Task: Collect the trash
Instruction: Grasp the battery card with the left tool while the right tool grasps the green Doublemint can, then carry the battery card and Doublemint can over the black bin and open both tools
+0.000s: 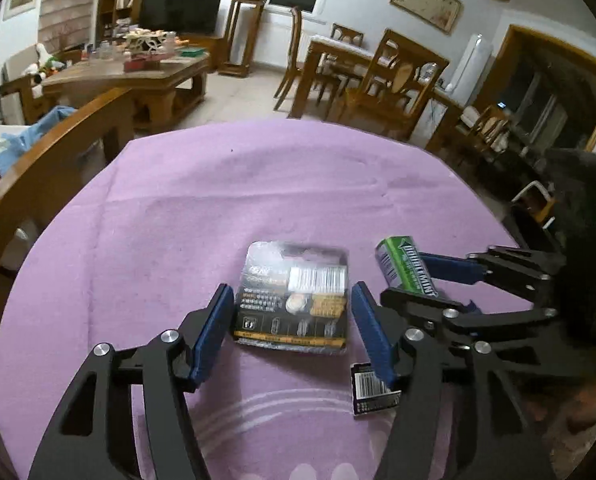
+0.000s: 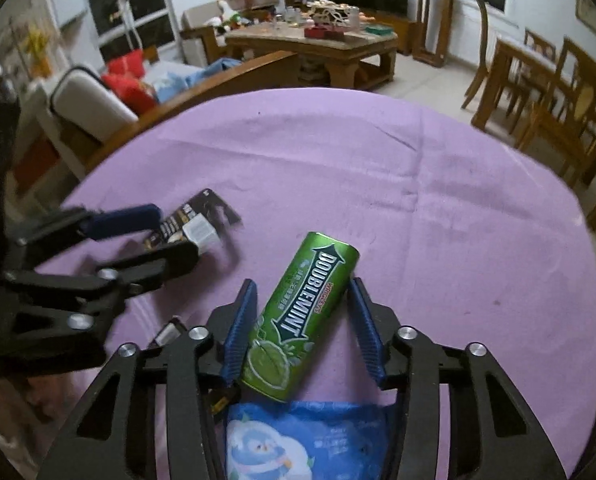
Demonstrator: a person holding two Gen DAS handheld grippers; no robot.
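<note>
The round table (image 1: 138, 208), draped in a lilac cloth, carries all the litter near its front edge. Largest of it is a flat black blister card (image 1: 294, 300) with a barcode and a coin-shaped item under clear plastic; it lies face up between the spread jaws of the left gripper (image 1: 292, 332), whose blue pads stand just beside its two side edges without visibly pressing. It is probably light and stiffish but thin, so a pinch across its width may bow it; taking it by the thicker blister part looks safer. Beside it, to the right, lies the green Doublemint gum tin (image 2: 298, 316), on its side and slanted, between the fingers of the right gripper (image 2: 301, 328): the left pad seems to touch its lower flank while the right pad stands clear, so nothing is clamped yet. Its glossy, rounded shell should be rigid, light and slippery, best squeezed across the flat faces near mid-length. A blue printed wrapper (image 2: 305, 436) lies under that gripper, and a small black barcode scrap (image 1: 371, 394) sits close to the left one.
</note>
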